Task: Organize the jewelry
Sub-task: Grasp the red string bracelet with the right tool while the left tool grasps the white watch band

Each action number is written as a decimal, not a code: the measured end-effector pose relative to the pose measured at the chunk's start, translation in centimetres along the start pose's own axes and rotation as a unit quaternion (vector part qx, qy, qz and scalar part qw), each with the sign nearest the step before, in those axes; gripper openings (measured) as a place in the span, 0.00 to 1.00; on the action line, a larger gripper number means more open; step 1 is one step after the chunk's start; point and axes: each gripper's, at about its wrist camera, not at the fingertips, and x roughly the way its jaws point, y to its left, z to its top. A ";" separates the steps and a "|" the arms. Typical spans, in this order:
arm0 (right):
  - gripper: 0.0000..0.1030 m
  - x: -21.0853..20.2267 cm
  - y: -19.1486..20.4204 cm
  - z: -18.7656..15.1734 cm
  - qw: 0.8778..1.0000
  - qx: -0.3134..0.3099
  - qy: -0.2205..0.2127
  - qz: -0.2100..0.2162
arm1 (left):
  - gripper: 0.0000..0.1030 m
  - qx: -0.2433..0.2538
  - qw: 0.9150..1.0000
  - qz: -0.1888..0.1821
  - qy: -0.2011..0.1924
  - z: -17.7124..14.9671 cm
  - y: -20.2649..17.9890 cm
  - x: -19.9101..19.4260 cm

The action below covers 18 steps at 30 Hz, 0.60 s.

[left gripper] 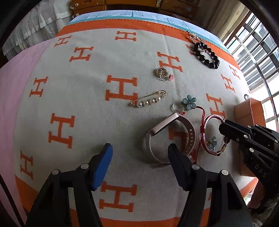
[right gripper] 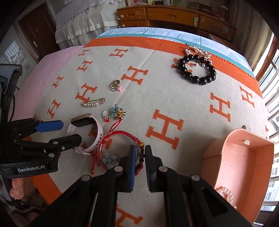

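Observation:
Jewelry lies on a grey blanket with orange H marks [left gripper: 83,97]. My right gripper [right gripper: 140,157] is shut on the rim of a red and clear bangle with a blue flower [right gripper: 111,139]; it also shows in the left wrist view [left gripper: 211,134]. My left gripper [left gripper: 139,157] is open, its right finger beside a pink smartwatch [left gripper: 172,132], which shows in the right wrist view [right gripper: 89,129]. Further off lie a pearl safety pin [left gripper: 150,100], a blue flower charm [left gripper: 189,102], a small ring [left gripper: 177,107], gold rings [left gripper: 163,74] and a black bead bracelet [right gripper: 198,69].
A pink open jewelry box [right gripper: 242,167] stands at the right and holds a pearl strand [right gripper: 225,193]. A gold brooch [right gripper: 197,50] lies past the black bracelet. A wooden dresser [right gripper: 174,15] and windows are beyond the bed.

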 end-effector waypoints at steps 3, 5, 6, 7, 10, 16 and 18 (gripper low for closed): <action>0.10 -1.7 -1.0 -0.1 0.999 0.030 -0.026 0.022 | 0.62 -0.010 1.000 0.001 -0.008 0.2 0.5 -0.7; 0.10 -2.8 -1.4 -0.2 0.998 0.043 -0.041 0.033 | 0.62 -0.007 1.000 0.012 -0.017 0.4 0.5 -1.1; 0.10 -3.3 -1.4 -0.2 0.997 0.046 -0.049 0.038 | 0.62 -0.002 1.000 0.019 -0.021 0.6 0.4 -1.2; 0.10 -3.8 -1.5 -0.3 0.996 0.048 -0.055 0.041 | 0.62 0.005 0.999 0.026 -0.024 0.7 0.1 -1.2; 0.10 -4.9 -1.4 -0.8 0.995 0.053 -0.070 0.051 | 0.62 0.040 0.998 0.047 -0.032 1.3 -0.9 -1.0; 0.10 -6.5 -1.4 -2.0 0.993 0.056 -0.085 0.060 | 0.50 0.086 0.994 0.058 -0.022 2.0 -2.5 0.4; 0.10 -6.7 -1.7 -2.2 0.992 0.061 -0.088 0.060 | 0.37 0.094 0.994 0.055 -0.017 2.2 -2.9 0.9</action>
